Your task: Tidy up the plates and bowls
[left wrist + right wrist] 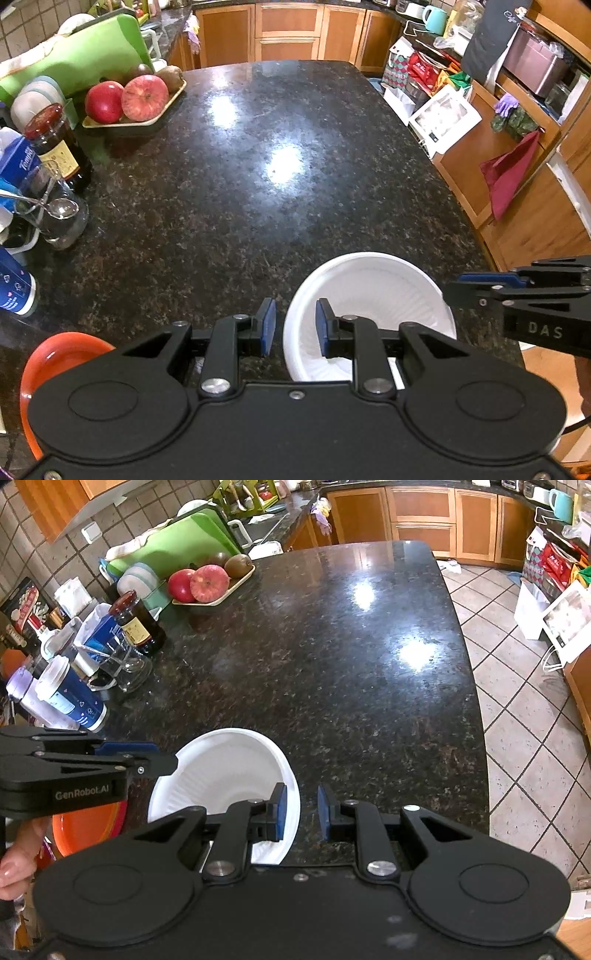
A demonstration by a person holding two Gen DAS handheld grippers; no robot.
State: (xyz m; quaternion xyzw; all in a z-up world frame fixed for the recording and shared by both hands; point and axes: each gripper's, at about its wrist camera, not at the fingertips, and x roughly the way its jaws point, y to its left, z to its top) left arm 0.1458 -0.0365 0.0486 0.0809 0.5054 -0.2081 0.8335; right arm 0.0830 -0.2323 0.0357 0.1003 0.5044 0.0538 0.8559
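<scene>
Both grippers tilt steeply down over the near edge of the dark granite counter (pixel 258 192), straddling opposite sides of a white paper bowl (pixel 373 295) that sits at about 5 o'clock in the left wrist view. The left gripper (pixel 295 328) has its fingers parted, one blue pad inside the bowl at its 9 o'clock rim and the other outside; the rim stands between them, and neither pad appears to press on it, though the angle makes that hard to judge. The right gripper (pixel 302 812) straddles the bowl's 3 o'clock rim the same way, its fingers slightly apart with a clear gap beside the rim. An orange bowl (pixel 86 829) rests just beside the white one, at 8 o'clock in the right wrist view, partly hidden under the left gripper. A person's hand (pixel 16 864) grips that tool's handle at the frame's left edge.
</scene>
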